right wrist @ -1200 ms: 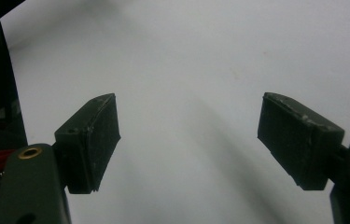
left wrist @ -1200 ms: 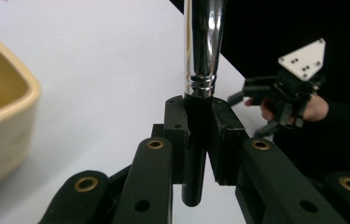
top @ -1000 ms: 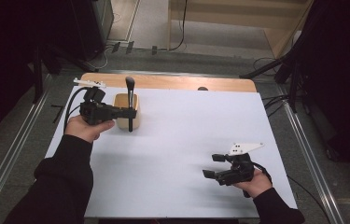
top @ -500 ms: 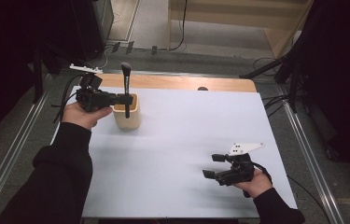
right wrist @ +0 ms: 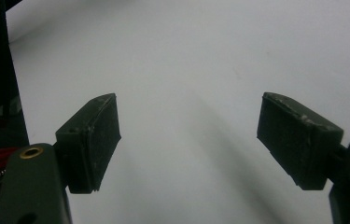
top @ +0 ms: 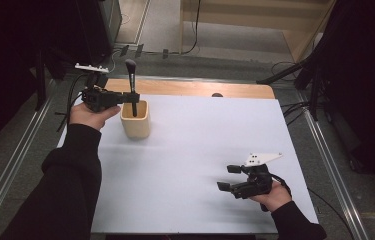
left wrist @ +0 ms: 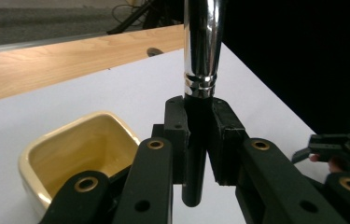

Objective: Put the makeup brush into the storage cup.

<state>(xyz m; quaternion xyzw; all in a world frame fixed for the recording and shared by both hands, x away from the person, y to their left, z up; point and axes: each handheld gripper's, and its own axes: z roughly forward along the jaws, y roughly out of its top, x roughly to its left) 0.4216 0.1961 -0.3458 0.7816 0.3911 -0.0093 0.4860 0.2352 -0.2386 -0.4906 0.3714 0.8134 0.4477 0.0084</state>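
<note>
Left hand-held gripper [top: 131,97]: raised at far left of the counter [top: 200,150], jaws clamped, forearm extended. Right hand-held gripper [top: 227,177]: low near counter's front right, jaws spread wide.

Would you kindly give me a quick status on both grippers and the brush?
Left gripper shut on brush, upright above cream cup. Right gripper open, empty, low over table. Nothing in the way.
</note>
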